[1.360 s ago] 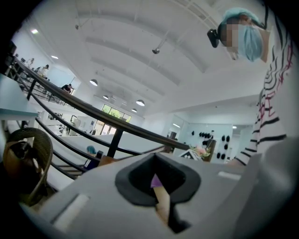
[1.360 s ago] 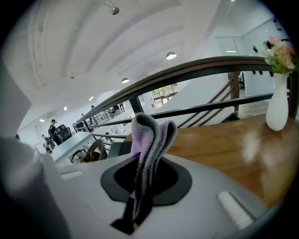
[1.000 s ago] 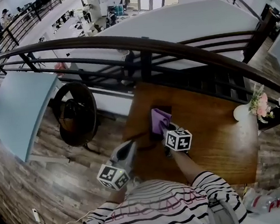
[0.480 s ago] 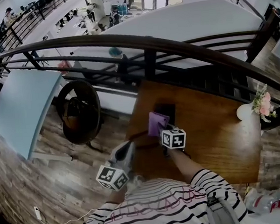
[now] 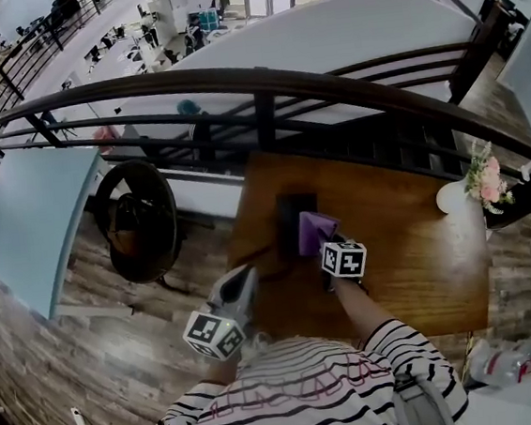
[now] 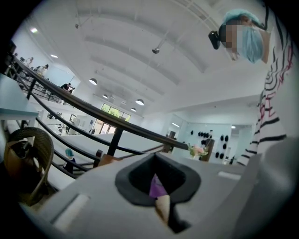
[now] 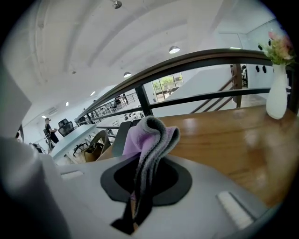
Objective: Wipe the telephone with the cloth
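**Cloth held at the telephone: wiping stroke in hand**

In the head view, the telephone [image 5: 290, 212], a dark slab, lies flat near the centre of the wooden worktop [image 5: 412, 257]. The right gripper [image 5: 326, 248] has its tongs clamped on the purple cloth [image 5: 313, 233]. In the right gripper view the cloth stands up in a fold from between the tongs. The cloth sits at the telephone's right edge, though whether it presses on the casing cannot be told.

The left gripper [image 5: 244, 280] hangs at the lower left, off the worktop's near edge. Its tongs are drawn together on nothing and it takes no part.

A white vase [image 5: 453, 198] of flowers stands well apart at the right.

The step appears to be the wipe itself, at one side of the stroke. The next move probably calls for drawing the cloth leftward across the top face with light downward pressure. The free gripper may need to steady the telephone if it slides.
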A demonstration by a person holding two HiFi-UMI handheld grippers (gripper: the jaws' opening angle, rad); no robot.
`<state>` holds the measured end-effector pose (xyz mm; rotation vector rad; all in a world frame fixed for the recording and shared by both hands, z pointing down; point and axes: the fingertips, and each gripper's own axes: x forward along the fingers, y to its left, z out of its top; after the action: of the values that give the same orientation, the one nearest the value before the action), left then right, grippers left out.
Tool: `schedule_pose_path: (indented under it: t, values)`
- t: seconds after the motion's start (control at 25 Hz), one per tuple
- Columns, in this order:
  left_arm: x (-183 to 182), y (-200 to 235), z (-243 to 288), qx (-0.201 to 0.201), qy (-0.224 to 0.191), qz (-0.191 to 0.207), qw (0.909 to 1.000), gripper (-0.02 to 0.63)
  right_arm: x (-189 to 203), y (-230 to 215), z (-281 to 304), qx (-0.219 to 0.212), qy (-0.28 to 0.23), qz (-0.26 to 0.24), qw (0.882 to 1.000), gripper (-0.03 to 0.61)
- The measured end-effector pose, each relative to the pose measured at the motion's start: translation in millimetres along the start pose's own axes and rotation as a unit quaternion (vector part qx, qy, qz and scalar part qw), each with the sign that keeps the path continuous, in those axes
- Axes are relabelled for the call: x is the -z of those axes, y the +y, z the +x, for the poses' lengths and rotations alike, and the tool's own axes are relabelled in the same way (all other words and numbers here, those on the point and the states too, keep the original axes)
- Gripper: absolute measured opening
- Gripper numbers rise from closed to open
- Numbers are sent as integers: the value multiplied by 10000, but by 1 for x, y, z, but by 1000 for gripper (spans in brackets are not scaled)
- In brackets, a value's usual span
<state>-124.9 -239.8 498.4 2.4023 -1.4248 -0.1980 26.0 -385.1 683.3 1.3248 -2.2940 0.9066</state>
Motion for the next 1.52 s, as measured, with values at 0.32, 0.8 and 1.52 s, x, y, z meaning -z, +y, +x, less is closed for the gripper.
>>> schedule_pose_path:
  t: [0.32,0.8,1.52]
  values:
    - [2,-7,6,107,37,-14,9999,0,-2,-26,-19,242,-71,137,9996,35]
    - [-1,2,-12,-73,-82,-59,9999,0,-12,70,-34,-922,-372,209,9948,35]
    - [-2,14,-35,-300,-100,-71,9995,0,40,76,11,-704,371,-171,9967,35]
